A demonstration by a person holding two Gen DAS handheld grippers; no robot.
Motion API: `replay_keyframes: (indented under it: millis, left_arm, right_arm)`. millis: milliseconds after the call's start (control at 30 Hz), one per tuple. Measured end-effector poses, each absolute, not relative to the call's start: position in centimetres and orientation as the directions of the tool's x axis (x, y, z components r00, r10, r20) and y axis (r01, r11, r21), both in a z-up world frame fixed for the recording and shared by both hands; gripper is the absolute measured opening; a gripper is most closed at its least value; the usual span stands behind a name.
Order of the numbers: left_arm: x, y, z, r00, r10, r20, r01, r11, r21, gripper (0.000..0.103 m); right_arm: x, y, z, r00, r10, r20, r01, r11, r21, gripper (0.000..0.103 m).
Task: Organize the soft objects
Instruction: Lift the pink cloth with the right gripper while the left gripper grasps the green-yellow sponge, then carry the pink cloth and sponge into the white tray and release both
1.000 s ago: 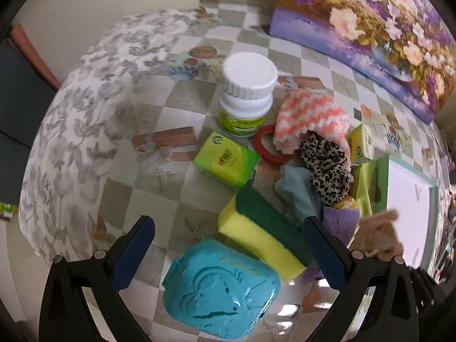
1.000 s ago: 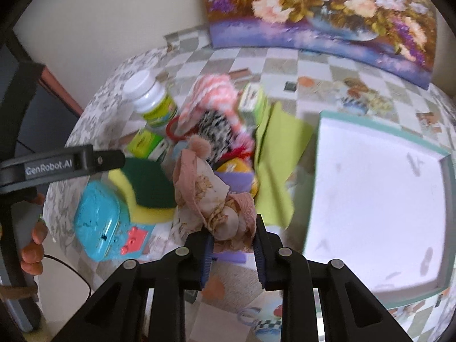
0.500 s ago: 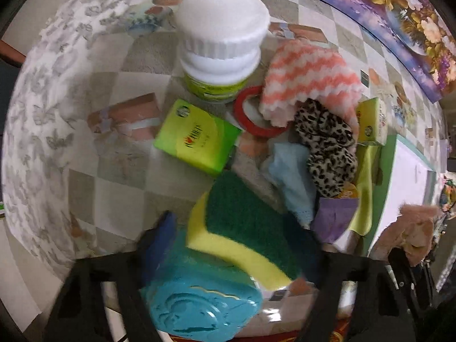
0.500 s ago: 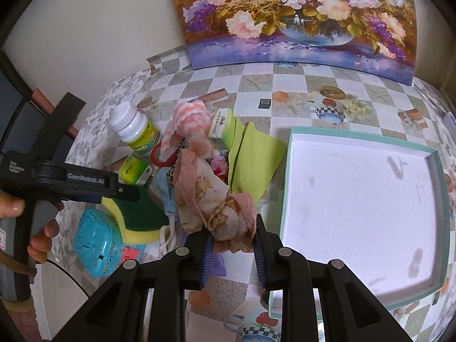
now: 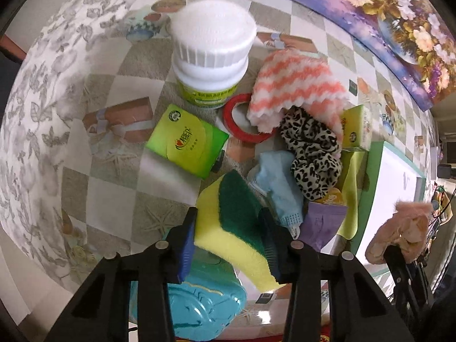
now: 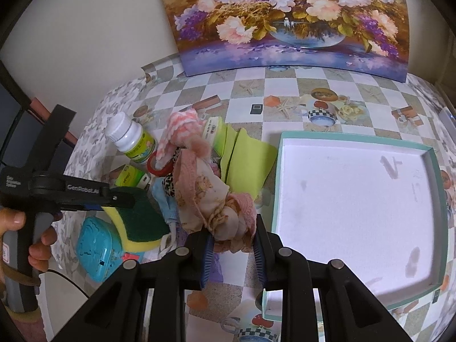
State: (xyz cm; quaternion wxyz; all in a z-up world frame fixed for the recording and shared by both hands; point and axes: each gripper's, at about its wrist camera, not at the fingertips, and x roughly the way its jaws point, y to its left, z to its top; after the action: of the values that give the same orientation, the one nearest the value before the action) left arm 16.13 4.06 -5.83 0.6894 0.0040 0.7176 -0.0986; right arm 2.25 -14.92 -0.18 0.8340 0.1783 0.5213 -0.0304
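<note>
Left tongs (image 5: 228, 245) dropped, closed onto sponge (image 5: 236, 228); was wide open.

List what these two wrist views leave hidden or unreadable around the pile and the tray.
- Blue face mask: left wrist view, partly under the sponge and leopard scrunchie.
- Purple packet: its print is unreadable, and the left gripper covers one corner.
- Teal box: cut off by the gripper's frame.
- Tray: right wrist view, near corner behind the right gripper and its pink cloth.
</note>
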Motion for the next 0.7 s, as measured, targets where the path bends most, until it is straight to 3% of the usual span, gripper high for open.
replay_keyframes:
  millis: [67, 700]
  left_arm:
    - [15.8, 4.4, -4.9, -0.036, -0.132, -0.991, 0.146, 0.980, -0.136, 0.040]
    - [13.9, 7.2, 5.0, 0.189, -0.189, -0.963, 0.148, 0.975, -0.162, 0.033]
  right_arm:
    - [2.2, -15.0, -0.1, 0.458, 0.136, -0.879, 0.237, 0.934, 0.268, 0.027]
    - [1.5, -17.0, 1.1, 0.498, 0.157, -0.853, 0.270, 0.906, 0.325, 0.027]
